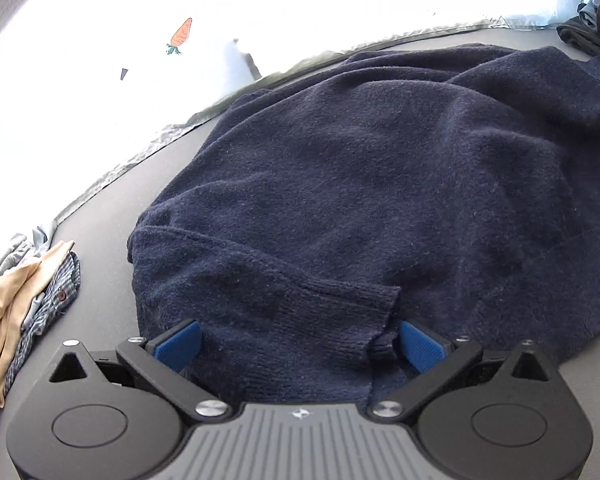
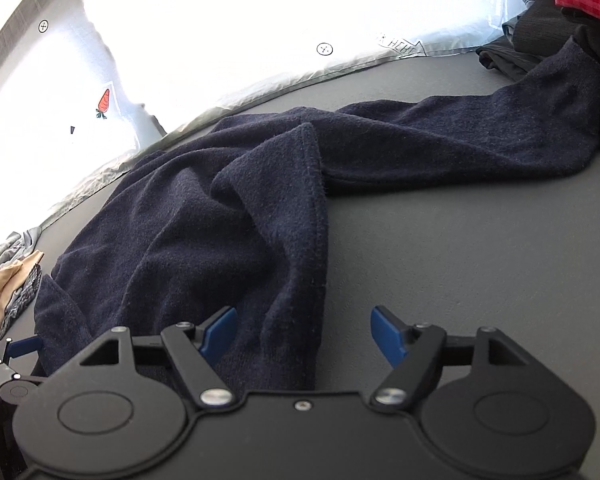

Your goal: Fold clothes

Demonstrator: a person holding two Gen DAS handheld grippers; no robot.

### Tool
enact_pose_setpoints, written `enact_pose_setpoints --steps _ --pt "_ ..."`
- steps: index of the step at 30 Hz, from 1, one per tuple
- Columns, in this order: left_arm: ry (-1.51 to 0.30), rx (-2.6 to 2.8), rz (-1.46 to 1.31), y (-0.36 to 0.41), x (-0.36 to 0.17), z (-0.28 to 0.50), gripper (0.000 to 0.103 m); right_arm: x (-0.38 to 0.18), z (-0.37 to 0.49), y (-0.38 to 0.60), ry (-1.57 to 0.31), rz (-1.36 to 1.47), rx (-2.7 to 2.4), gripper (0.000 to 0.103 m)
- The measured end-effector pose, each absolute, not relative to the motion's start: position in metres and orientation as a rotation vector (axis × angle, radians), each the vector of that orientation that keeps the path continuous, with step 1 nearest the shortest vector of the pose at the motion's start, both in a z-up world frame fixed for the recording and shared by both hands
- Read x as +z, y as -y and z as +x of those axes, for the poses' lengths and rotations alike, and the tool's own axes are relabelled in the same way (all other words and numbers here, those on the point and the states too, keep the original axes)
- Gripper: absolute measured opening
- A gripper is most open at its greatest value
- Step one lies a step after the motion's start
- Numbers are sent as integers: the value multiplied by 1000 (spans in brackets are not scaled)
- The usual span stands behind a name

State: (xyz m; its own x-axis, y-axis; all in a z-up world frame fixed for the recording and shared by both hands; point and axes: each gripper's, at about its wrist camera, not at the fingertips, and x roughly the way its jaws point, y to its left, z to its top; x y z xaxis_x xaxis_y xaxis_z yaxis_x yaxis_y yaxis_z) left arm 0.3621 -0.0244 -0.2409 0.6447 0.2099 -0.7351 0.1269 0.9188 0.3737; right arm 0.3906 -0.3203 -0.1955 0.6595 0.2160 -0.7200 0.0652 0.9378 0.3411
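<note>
A navy knit sweater [image 1: 380, 184] lies rumpled on the grey surface [image 1: 100, 220]. My left gripper [image 1: 298, 346] is open, its blue pads on either side of the ribbed cuff [image 1: 340, 320] at the sweater's near edge. In the right wrist view the same sweater [image 2: 220, 220] bunches in folds, one sleeve [image 2: 480, 128] stretching away to the right. My right gripper [image 2: 304, 334] is open, with a fold of the sweater's near edge between the left pad and the middle. The left gripper [image 2: 12, 364] shows at the lower left edge there.
A pile of beige and checked clothes [image 1: 24, 308] lies at the left. Dark and red garments [image 2: 572, 12] are heaped at the far right. White printed bedding [image 2: 220, 40] runs along the back. Bare grey surface [image 2: 480, 260] lies to the right of the sweater.
</note>
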Motion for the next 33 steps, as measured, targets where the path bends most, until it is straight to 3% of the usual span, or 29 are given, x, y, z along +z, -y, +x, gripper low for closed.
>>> enact_pose_setpoints --steps 11,17,25,28,30,33 --pt "-825 336 426 -15 -225 349 103 -202 390 324 -881 321 41 75" --pt "-887 400 -5 -77 -211 346 103 -204 394 314 -897 301 100 75" --pt "-805 37 103 -9 -198 356 103 -206 395 305 -910 273 116 74" --pt "-833 -83 224 24 -208 366 98 -207 393 307 -908 280 111 74" --pt "-884 -135 297 41 -222 373 83 -207 392 308 -904 282 107 73" --pt "-969 -143 335 52 -243 383 75 -207 390 310 -898 291 105 70"
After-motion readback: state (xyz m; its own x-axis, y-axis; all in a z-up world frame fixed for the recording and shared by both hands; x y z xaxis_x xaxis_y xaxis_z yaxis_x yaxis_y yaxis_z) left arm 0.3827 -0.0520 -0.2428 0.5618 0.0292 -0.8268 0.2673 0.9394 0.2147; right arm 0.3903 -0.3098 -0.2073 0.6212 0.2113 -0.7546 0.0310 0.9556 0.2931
